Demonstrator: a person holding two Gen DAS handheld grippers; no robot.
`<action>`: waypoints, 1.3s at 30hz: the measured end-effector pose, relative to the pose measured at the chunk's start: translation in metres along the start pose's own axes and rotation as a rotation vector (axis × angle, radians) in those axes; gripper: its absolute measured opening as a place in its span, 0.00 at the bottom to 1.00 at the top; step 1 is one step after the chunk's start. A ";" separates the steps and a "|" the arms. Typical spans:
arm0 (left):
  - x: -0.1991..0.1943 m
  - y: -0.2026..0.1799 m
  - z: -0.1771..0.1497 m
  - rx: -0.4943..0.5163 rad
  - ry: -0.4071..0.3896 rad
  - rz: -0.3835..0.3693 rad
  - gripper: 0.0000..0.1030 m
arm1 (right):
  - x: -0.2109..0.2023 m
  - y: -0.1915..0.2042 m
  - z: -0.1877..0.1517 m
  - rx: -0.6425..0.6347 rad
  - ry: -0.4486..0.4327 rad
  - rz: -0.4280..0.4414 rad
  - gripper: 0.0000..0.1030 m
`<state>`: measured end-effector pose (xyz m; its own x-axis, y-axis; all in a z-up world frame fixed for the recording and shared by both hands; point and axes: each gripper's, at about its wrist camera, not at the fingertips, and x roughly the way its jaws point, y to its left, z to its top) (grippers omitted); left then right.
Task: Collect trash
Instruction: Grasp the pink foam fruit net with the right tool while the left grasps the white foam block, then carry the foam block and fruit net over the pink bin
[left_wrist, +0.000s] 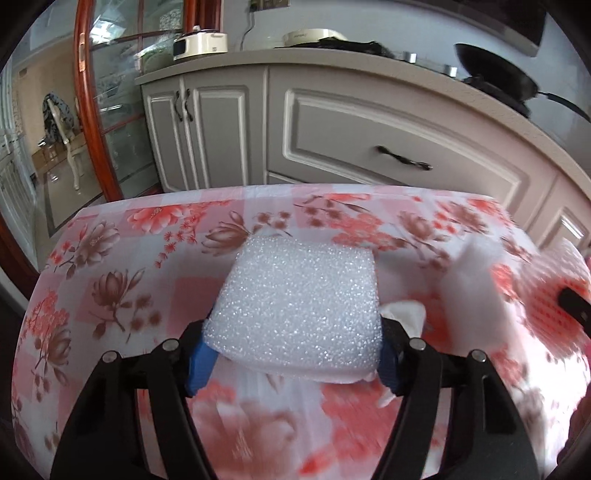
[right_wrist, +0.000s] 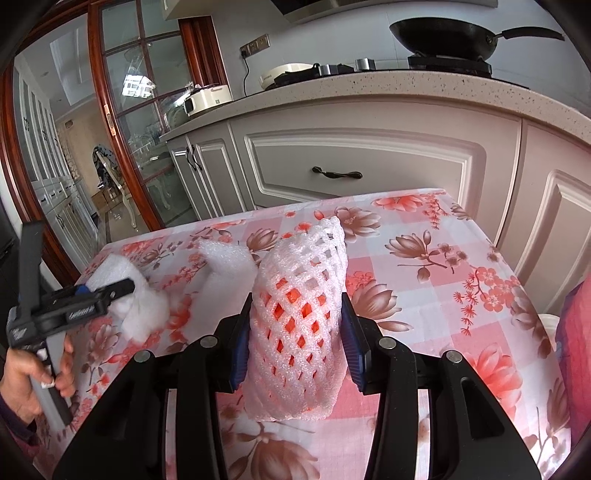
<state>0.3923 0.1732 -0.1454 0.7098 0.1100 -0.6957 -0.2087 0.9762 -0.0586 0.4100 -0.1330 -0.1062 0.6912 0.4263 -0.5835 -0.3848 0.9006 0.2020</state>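
Observation:
My left gripper (left_wrist: 293, 354) is shut on a white foam block (left_wrist: 299, 306) and holds it just above the floral tablecloth (left_wrist: 110, 277). A crumpled white tissue (left_wrist: 404, 314) lies right of the block. My right gripper (right_wrist: 295, 343) is shut on a white foam fruit net (right_wrist: 299, 314), held upright over the tablecloth (right_wrist: 424, 280). In the right wrist view the left gripper (right_wrist: 107, 291) shows at the left with its foam block (right_wrist: 110, 273) and a white wad (right_wrist: 142, 314) under it. Another foam piece (right_wrist: 225, 258) lies behind.
Grey kitchen cabinets (right_wrist: 351, 158) stand behind the table, with a wok (right_wrist: 447, 37) and a rice cooker (right_wrist: 207, 98) on the counter. A glass door (right_wrist: 122, 110) is at the left. A red object (right_wrist: 576, 332) sits at the table's right edge.

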 end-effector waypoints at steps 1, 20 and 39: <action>-0.009 -0.003 -0.005 0.004 -0.006 -0.014 0.66 | -0.003 0.001 0.000 0.000 -0.003 0.000 0.41; -0.088 0.004 -0.083 0.028 -0.006 0.026 0.80 | -0.079 0.024 -0.025 -0.011 -0.065 -0.003 0.43; -0.102 0.031 -0.114 0.008 -0.058 0.026 0.66 | -0.087 0.062 -0.033 -0.093 -0.083 0.014 0.41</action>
<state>0.2361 0.1708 -0.1579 0.7423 0.1455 -0.6541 -0.2223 0.9743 -0.0356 0.3063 -0.1170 -0.0687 0.7320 0.4479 -0.5133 -0.4475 0.8843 0.1335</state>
